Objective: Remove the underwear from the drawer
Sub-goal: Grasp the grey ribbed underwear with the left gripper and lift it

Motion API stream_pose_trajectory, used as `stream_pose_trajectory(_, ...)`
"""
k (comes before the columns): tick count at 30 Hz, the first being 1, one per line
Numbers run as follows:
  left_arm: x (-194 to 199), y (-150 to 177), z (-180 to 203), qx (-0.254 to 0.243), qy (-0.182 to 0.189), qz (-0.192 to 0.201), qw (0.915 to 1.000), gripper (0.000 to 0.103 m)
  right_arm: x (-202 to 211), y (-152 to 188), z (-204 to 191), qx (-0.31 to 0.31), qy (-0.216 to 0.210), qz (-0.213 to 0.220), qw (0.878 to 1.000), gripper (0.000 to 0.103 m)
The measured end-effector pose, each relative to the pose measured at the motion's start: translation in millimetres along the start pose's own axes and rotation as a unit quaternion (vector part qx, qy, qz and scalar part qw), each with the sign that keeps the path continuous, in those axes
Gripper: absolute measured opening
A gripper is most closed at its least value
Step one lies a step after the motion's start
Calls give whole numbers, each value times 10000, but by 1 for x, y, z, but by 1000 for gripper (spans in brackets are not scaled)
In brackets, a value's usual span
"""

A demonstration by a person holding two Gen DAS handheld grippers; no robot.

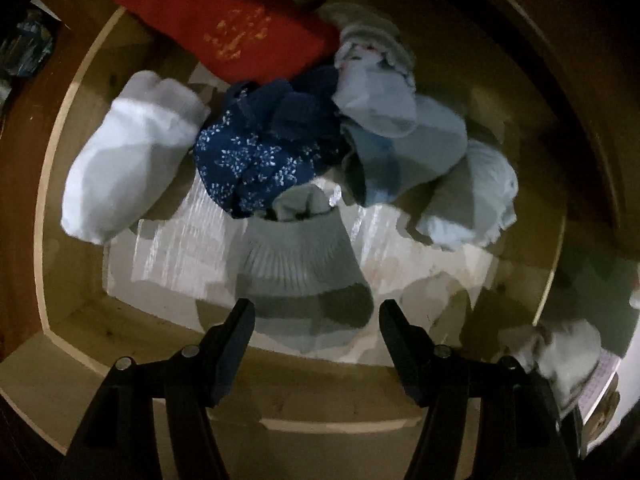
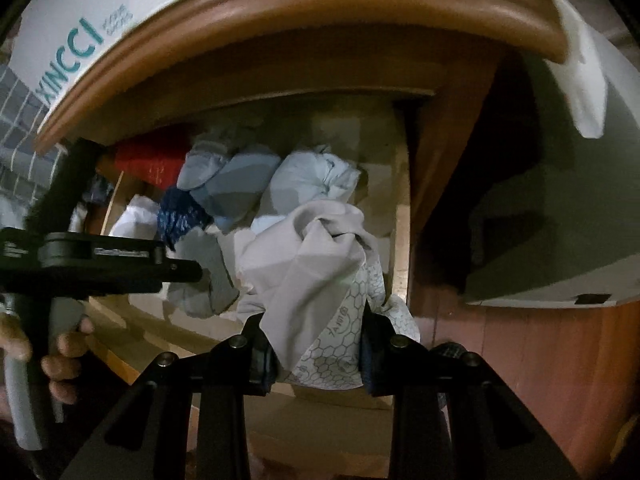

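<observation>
Your right gripper (image 2: 318, 344) is clamped on grey underwear (image 2: 304, 256), hiding the drawer's (image 1: 52, 148) front right corner; your left gripper (image 1: 316, 312) hangs apart over blurred socks (image 1: 300, 264).

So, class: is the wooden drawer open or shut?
Open. The wooden drawer is pulled out, socks and a navy floral garment lie exposed inside.

Teal letters "XINCCI" stand on the white box (image 2: 80, 12) atop the cabinet; its smaller print is unreadable.
</observation>
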State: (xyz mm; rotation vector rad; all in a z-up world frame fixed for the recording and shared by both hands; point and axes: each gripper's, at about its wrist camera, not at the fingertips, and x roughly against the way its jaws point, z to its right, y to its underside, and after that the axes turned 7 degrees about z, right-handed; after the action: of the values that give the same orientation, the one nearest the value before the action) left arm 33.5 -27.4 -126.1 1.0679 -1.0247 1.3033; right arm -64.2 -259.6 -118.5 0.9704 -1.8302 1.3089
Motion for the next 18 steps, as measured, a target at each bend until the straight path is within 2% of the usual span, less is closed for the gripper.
stream_pose_trajectory(6,-18,-5,6,-121,-372,-168,9991,66,0,-2,3,-143,27,92,9999,28)
stream_pose_trajectory(18,-33,-14,17,-185,-615,-293,9975,68,1,-5,5,-188,-53,117,9997,28)
